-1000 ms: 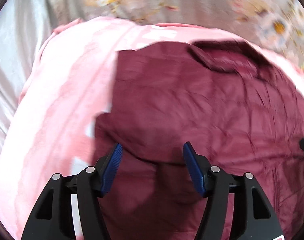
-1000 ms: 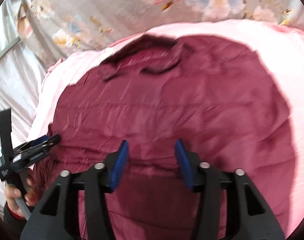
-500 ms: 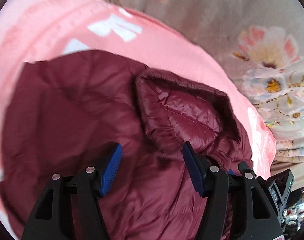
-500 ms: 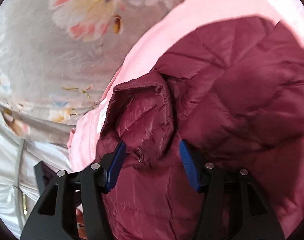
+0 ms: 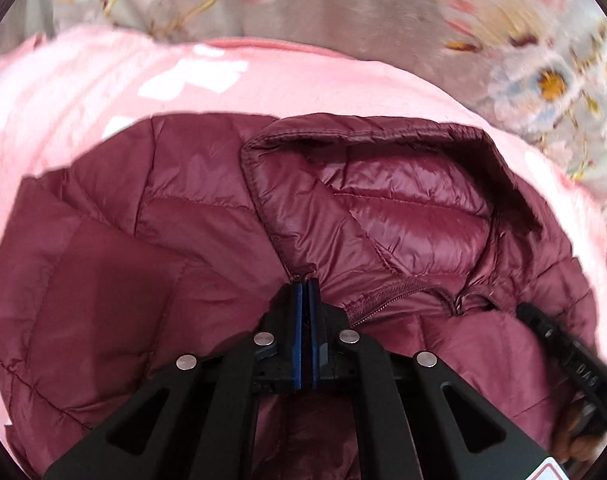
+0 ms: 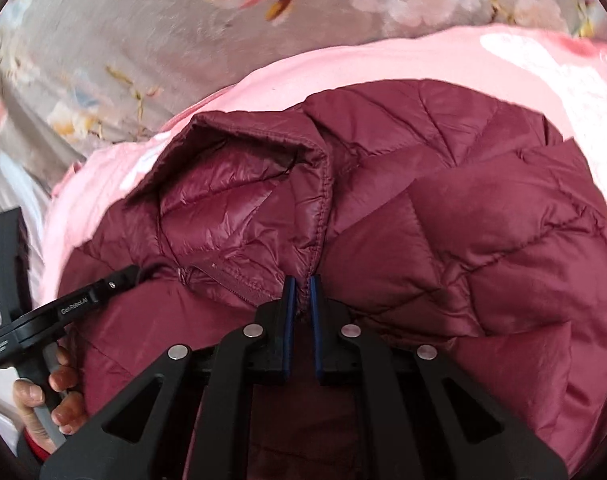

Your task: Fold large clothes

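Note:
A maroon quilted puffer jacket (image 5: 143,264) lies on a pink blanket (image 5: 263,80). Its collar (image 5: 383,208) stands open with the shiny lining showing. My left gripper (image 5: 307,284) is shut on the jacket fabric at the left base of the collar. In the right wrist view the jacket (image 6: 483,240) fills the middle, and my right gripper (image 6: 301,284) is shut on the fabric at the right base of the collar (image 6: 243,200). The left gripper also shows in the right wrist view (image 6: 123,278), and the right gripper's finger shows in the left wrist view (image 5: 535,320).
A grey floral bedsheet (image 5: 383,4) lies beyond the pink blanket and shows in the right wrist view too (image 6: 143,40). The person's hand (image 6: 55,400) holds the left gripper's handle at the lower left.
Both grippers were open over the jacket body, moved up to the collar, and have now closed on the fabric at each side of the collar base.

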`<state>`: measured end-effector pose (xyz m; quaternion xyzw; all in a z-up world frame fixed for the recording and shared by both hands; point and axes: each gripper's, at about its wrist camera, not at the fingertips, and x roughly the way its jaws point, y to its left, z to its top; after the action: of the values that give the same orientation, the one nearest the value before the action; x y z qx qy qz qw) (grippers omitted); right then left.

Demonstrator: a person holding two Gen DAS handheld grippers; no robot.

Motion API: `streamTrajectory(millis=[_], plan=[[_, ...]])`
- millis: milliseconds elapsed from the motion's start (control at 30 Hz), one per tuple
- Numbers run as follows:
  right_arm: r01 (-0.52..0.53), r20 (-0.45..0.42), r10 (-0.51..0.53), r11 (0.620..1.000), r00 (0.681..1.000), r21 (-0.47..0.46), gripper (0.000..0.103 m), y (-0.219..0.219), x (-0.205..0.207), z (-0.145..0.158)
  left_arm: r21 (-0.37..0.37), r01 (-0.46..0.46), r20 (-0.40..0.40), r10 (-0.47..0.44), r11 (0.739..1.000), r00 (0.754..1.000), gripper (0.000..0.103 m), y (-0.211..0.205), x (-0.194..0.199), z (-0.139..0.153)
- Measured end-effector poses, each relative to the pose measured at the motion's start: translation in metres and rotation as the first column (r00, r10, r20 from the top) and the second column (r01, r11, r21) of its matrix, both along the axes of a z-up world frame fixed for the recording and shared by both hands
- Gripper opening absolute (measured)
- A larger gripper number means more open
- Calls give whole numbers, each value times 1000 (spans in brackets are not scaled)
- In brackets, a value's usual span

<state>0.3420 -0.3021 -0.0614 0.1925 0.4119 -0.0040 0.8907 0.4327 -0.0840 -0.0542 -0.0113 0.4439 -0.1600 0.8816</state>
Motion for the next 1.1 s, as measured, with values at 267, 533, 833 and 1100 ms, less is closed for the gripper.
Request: streamTrajectory(millis=[267, 533, 833, 1100], plan=[[-8, -12, 6, 992, 1000, -122, 6, 14, 6, 3, 176, -7, 97, -10, 984, 995, 4, -22, -13, 0], [-19, -9, 18, 997, 1000, -77, 9, 12, 1, 4, 235, -31, 136, -2, 972, 991, 6, -28, -21, 3], [31, 27, -32, 999, 999, 34, 14, -35, 3, 59, 149, -66, 125, 47, 987, 991, 9, 19, -7, 63], [98, 38, -103, 989, 994, 111, 14, -31, 113, 60, -108, -168, -74, 161, 980, 984, 9, 6, 95, 86]])
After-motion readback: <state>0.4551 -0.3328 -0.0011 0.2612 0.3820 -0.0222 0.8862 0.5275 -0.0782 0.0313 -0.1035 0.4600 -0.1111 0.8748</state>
